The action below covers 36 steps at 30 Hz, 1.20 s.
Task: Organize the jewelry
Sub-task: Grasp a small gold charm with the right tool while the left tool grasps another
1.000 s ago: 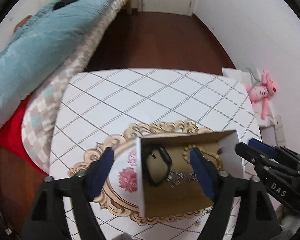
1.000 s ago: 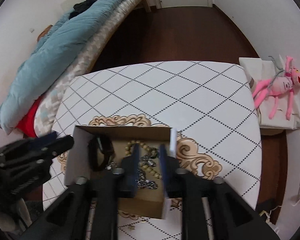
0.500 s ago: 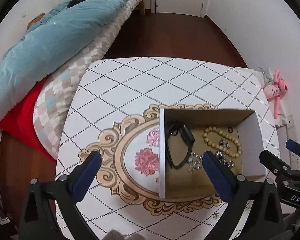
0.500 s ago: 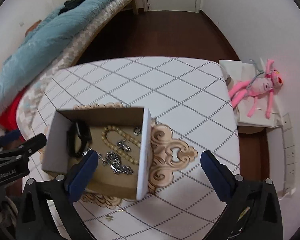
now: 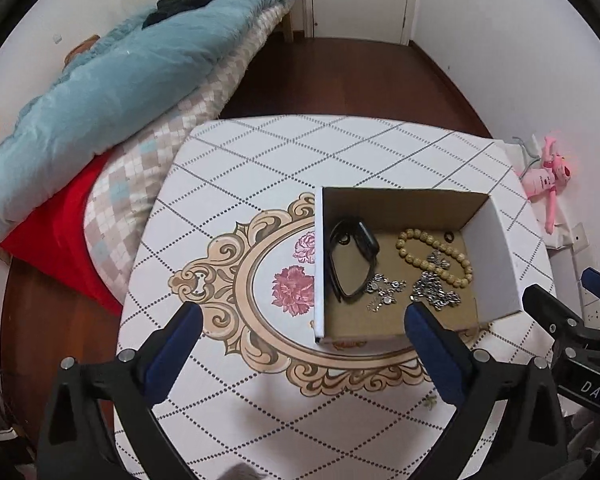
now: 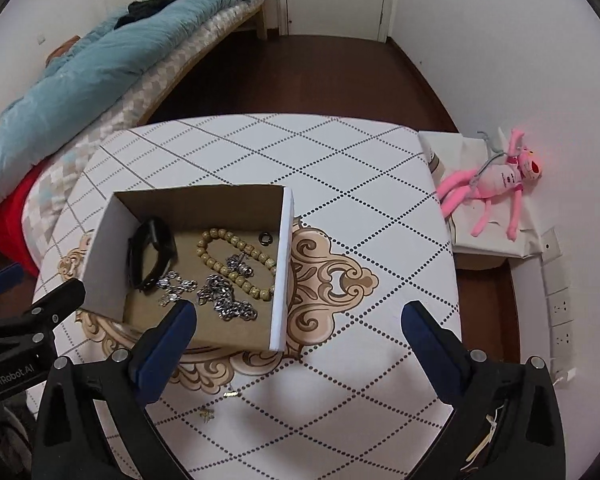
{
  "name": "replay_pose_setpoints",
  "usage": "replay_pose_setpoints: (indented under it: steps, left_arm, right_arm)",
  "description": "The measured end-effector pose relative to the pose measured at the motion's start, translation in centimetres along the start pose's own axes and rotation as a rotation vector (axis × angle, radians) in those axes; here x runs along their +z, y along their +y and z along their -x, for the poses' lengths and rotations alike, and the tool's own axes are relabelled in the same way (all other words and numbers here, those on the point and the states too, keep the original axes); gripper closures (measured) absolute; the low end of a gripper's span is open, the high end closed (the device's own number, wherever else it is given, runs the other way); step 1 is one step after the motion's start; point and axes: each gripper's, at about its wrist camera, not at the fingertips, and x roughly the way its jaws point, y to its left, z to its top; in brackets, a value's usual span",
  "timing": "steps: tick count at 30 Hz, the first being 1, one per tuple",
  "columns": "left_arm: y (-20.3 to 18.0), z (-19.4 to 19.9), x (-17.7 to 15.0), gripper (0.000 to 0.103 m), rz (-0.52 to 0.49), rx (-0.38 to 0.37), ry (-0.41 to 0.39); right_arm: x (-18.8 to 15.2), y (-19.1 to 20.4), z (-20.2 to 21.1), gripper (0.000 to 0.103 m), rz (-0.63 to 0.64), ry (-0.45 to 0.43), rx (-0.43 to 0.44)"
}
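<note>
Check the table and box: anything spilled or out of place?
Two small gold-coloured bits lie on the table just outside the cardboard box, near its front edge; too small to identify. Everything else sits inside: watch, bead bracelet, chains, ring.

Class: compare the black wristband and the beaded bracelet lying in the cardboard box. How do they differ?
The black wristband is dark and smooth; the beaded bracelet is a string of pale tan beads. The wristband lies against the box's left wall, the bracelet nearer the right. Silver chains overlap the bracelet, only bordering the wristband. Both form closed loops on the box floor.

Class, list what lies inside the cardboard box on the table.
Inside the cardboard box: a black watch, a beaded bracelet, silver chains and a small dark ring. Its near floor is hidden by the gripper finger.
</note>
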Motion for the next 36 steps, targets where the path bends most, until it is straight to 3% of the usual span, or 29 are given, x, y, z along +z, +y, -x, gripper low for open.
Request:
replay_pose_setpoints:
  steps: [16,26,30,36]
  left_arm:
    - [-1.0,9.8,-2.5,0.000,0.017,-0.059,-0.160]
    - [-1.2,13.0,-3.2,0.000,0.006,-0.085,-0.213]
    - [-0.8,11.7,-3.7,0.000,0.015,-0.057,-0.177]
    - [0.1,3.8,-6.8,0.000,-0.020,0.055,0.004]
  right_arm:
    - [-3.4,-1.0,11.1,0.000,-0.042,-0.207,-0.040]
    - [-4.7,-1.4,15.9,0.000,-0.065,-0.287,-0.027]
    - [-5.3,-1.7,15.4,0.000,-0.077,-0.245,0.000]
    - [-7.9,-0.4,7.9,0.000,-0.066,-0.060,0.077]
